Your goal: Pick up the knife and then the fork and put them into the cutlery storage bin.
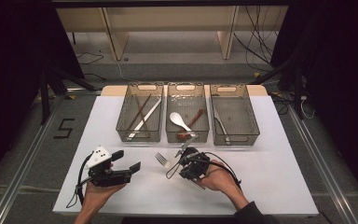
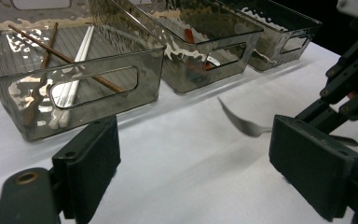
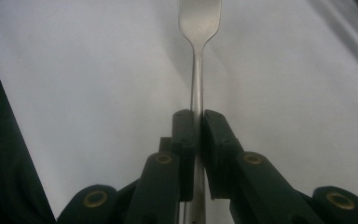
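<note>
Your right gripper [image 3: 196,122] has its fingers pinching the fork [image 3: 198,28] by the handle, low centre of the high view above the desk [image 1: 270,186]. Keep it level toward the right-hand bin [image 1: 235,133]; left gripper [image 2: 200,163] fingers stay spread.

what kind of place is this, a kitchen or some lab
Most likely a lab or recording workspace, not a kitchen: a white table on metal rails, three clear sorting bins of cutlery, loose cables on the floor, and a hand-held gripper clamping a fork.
</note>
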Demonstrator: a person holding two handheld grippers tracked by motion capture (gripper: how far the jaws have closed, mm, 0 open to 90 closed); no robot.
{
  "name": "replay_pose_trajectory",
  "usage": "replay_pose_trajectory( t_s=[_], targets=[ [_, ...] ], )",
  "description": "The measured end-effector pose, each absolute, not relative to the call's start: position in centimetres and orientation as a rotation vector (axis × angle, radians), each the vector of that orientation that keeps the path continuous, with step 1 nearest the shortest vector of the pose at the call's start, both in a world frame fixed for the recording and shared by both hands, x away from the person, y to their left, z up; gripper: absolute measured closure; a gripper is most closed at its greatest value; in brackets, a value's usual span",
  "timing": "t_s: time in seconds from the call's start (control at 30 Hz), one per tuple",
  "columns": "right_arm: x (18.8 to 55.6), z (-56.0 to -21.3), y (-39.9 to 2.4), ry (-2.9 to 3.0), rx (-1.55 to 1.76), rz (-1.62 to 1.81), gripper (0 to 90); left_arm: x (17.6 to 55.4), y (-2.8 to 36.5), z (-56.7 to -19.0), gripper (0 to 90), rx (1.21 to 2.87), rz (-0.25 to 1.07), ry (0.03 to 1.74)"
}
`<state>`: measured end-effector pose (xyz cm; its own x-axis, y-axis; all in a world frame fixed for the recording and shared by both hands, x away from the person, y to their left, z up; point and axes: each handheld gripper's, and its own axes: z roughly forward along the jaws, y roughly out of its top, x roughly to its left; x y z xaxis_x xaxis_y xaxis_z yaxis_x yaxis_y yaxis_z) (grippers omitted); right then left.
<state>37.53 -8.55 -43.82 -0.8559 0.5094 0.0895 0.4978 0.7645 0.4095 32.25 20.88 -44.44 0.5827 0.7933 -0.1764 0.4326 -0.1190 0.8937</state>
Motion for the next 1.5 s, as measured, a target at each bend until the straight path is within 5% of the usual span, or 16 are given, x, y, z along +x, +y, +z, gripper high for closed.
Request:
replay_pose_trajectory(
  t_s=[1.5],
  targets=[
    [42.6,-37.7,-16.6,2.644,1.075,0.871,84.3,32.3,20.9,-44.4,16.0,1.741,0.417,1.013]
  ],
)
